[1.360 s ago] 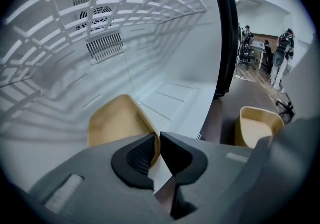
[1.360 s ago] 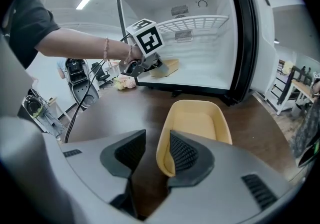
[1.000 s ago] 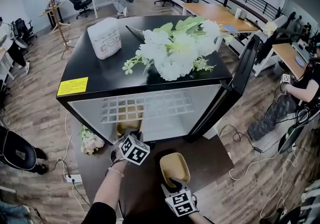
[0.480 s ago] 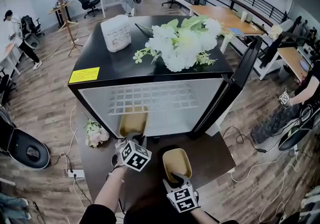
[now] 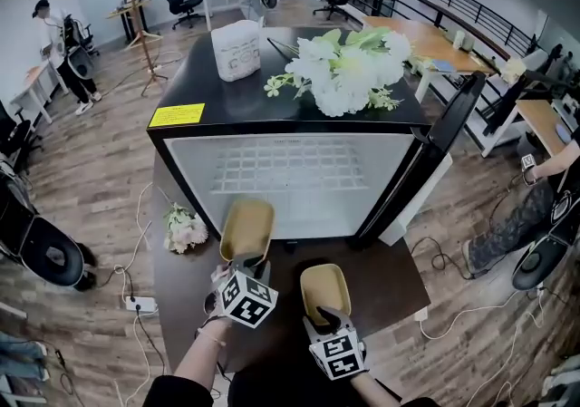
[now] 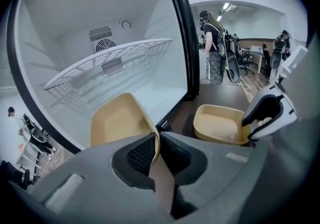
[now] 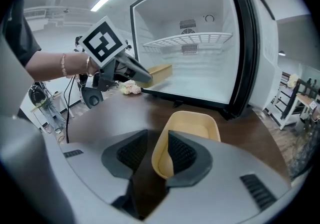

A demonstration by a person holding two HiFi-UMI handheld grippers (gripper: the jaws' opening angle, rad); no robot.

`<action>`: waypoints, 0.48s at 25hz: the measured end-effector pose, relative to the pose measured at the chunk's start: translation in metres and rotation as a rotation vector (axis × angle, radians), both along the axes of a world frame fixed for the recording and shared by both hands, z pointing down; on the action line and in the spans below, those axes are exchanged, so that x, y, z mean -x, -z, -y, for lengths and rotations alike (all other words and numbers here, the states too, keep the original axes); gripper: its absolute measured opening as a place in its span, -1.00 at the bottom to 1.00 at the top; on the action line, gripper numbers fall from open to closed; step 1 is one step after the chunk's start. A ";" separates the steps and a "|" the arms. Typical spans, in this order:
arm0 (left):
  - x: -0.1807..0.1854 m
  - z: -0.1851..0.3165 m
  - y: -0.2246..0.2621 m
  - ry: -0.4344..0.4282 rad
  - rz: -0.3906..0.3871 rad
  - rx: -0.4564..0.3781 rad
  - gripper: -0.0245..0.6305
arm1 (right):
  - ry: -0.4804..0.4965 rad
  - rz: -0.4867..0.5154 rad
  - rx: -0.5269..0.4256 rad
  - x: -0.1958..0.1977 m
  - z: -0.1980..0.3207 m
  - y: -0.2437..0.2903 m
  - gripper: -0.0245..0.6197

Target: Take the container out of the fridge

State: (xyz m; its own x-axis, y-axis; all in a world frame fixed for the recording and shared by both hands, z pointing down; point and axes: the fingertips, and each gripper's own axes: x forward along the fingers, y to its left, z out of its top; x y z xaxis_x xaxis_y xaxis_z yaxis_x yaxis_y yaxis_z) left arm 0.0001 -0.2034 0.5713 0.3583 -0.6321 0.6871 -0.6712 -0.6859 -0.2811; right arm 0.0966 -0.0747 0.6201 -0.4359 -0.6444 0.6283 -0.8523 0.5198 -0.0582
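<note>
Reaching toward the fridge (image 5: pixel 290 189), your left gripper (image 5: pixel 246 262) pinches a tan container (image 5: pixel 246 226) by its rim. Your right gripper (image 5: pixel 323 313), down at the worktop (image 5: pixel 385 280), is closing astride a second container (image 5: pixel 324 287).

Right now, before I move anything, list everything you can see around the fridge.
fridge: one, black, white inside, on the table, door open
wire shelf: one, white, inside the fridge
held container: one, tan, at the fridge mouth
table container: one, tan, on the table before the fridge
white flowers: one bunch, on the fridge top
white pack: one, fridge top, far left
small flower bunch: one, pale, on the table left of the fridge
table: one, dark brown, under the fridge
left gripper: one, grey, shut on the held container's rim
right gripper: one, grey, jaws closing, table container's rim between them
</note>
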 end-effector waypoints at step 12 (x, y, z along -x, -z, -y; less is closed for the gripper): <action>0.012 -0.063 -0.033 0.066 0.010 0.086 -0.82 | -0.010 -0.002 -0.007 -0.017 0.005 -0.007 -0.52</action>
State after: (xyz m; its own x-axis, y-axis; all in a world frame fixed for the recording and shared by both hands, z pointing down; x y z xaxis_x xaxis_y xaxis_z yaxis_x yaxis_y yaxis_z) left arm -0.0122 -0.1404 0.6045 0.3107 -0.5925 0.7432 -0.7135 -0.6620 -0.2295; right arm 0.1135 -0.0801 0.6268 -0.4278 -0.6531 0.6248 -0.8578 0.5113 -0.0527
